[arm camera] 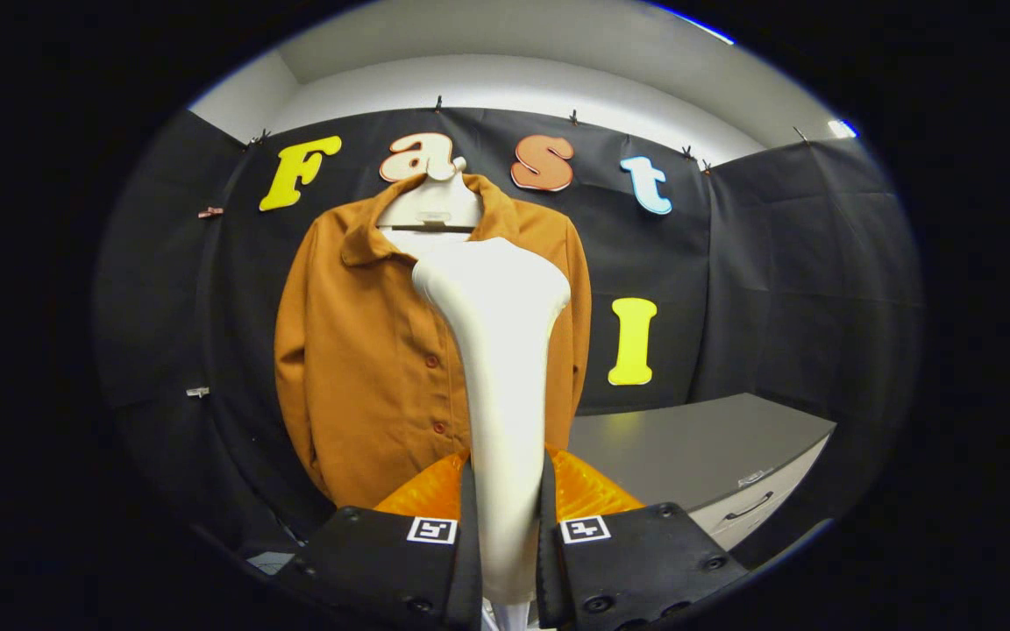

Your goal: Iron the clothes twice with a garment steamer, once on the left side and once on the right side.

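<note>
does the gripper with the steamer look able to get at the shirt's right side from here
Probably yes. The gripper is shut on the steamer, whose head points at the shirt hanging on the hanger. Nothing stands between; the cabinet sits off to the side.

A grey-topped cabinet (698, 447) stands at four o'clock of the shirt (365, 368), against the black wall (777, 289). Its pale front bears a drawer handle (749, 506) at five o'clock of the top. The shirt is carried by a white hanger (431, 206) at its twelve o'clock, hung flat on the wall, its hem dropping below the cabinet top's level. The gripper (508, 526) carries the steamer (501, 350), both fingers pressed on its handle, head pointing to twelve o'clock before the shirt.
</note>
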A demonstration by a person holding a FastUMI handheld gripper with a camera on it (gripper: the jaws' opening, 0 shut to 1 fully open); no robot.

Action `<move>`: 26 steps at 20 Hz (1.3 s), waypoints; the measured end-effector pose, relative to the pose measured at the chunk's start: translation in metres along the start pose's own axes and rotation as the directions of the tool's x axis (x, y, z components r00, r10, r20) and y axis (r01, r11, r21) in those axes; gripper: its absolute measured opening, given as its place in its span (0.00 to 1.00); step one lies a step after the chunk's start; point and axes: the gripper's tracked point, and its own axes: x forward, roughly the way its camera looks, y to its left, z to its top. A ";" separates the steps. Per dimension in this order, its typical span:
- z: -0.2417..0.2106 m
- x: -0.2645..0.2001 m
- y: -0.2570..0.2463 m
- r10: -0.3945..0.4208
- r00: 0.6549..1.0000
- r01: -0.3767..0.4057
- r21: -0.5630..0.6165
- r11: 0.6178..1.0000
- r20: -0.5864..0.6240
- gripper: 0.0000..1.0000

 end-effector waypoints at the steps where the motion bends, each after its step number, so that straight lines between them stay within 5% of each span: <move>1: 0.008 0.000 0.010 0.005 1.000 -0.005 0.001 1.000 0.016 0.28; 8: 0.034 0.016 0.087 0.049 0.996 -0.048 -0.005 0.999 0.071 0.28; 14: 0.013 0.053 0.146 0.080 0.995 -0.077 -0.051 0.996 0.062 0.28; 26: -0.057 0.116 0.152 -0.010 1.000 0.013 -0.131 0.991 0.019 0.28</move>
